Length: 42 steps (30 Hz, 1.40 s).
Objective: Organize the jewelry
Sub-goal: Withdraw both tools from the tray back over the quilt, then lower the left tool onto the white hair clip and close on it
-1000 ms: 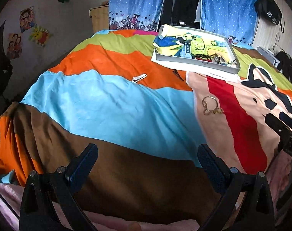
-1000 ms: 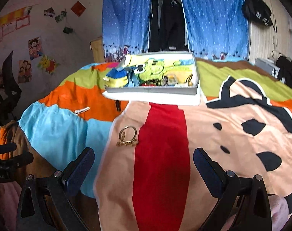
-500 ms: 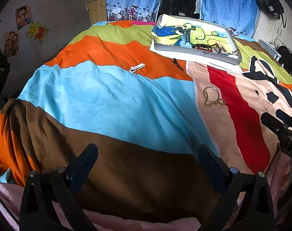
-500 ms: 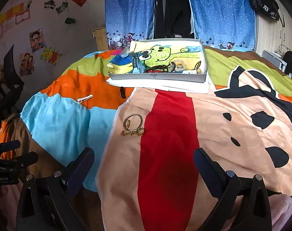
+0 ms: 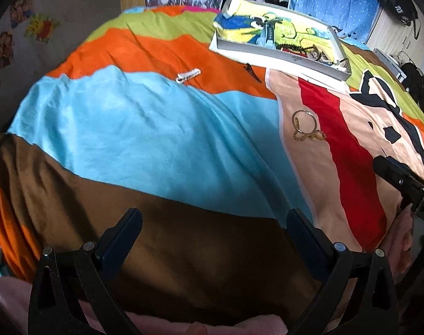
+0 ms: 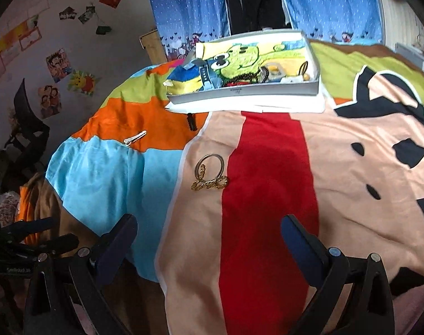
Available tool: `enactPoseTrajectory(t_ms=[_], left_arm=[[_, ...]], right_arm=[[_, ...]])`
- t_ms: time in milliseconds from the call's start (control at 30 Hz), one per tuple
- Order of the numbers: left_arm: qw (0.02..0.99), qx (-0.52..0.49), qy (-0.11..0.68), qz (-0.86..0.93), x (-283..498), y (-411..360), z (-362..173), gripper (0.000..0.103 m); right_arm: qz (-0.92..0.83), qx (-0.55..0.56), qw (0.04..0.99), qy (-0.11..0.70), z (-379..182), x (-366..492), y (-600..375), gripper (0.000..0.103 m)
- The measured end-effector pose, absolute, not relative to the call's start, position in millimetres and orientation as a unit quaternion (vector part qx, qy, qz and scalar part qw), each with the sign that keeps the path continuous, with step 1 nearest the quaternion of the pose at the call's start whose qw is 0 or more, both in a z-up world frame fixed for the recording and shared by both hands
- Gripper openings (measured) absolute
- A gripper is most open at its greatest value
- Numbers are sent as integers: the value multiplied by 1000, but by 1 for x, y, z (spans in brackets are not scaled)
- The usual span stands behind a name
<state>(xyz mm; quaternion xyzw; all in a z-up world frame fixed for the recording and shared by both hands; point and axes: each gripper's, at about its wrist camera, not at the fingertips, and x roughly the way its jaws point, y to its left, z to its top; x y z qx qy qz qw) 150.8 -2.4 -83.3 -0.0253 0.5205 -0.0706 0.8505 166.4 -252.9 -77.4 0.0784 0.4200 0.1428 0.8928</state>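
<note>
With several pieces already in the tray (image 6: 239,95), a gold bangle and chain (image 6: 209,173), white clip (image 6: 135,137) and dark clip (image 6: 191,121) remain on the bed (image 6: 337,181), both the left claw (image 5: 212,231) and right claw (image 6: 209,234) spread apart, empty.

Gold bangle (image 6: 209,165) touching gold chain (image 6: 210,183), flat on bedspread (image 6: 267,195)

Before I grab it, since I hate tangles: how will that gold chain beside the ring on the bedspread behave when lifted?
The gold chain lies in loose squiggles, so it is probably floppy and would dangle from one pinch. It touches the ring; whether they are joined is unclear, so the ring may come along. Its fine links look light and could slip between the tongs.
</note>
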Motion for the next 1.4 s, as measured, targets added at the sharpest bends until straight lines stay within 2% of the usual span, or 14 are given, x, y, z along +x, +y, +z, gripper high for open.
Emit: enactPoseTrajectory(t_ms=[133, 300, 433, 767, 933, 1300, 1400], left_arm=[[843, -21, 532, -76, 175, 4, -83, 101], [858, -25, 506, -86, 210, 19, -80, 101], [878, -17, 473, -73, 237, 30, -82, 101], [886, -33, 459, -66, 279, 46, -102, 101], [891, -17, 449, -70, 292, 44, -105, 101], [905, -9, 414, -93, 329, 44, -113, 100], [901, -20, 420, -106, 341, 47, -118, 91]], right_arm=[[151, 87, 886, 429, -85, 178, -250, 103], [153, 75, 887, 429, -95, 189, -239, 102], [155, 65, 889, 426, -103, 197, -230, 87], [151, 34, 886, 437, -122, 212, -215, 80], [139, 57, 874, 462, -138, 227, -217, 65], [114, 19, 893, 436, -147, 243, -205, 63], [117, 32, 897, 425, -146, 252, -208, 63]])
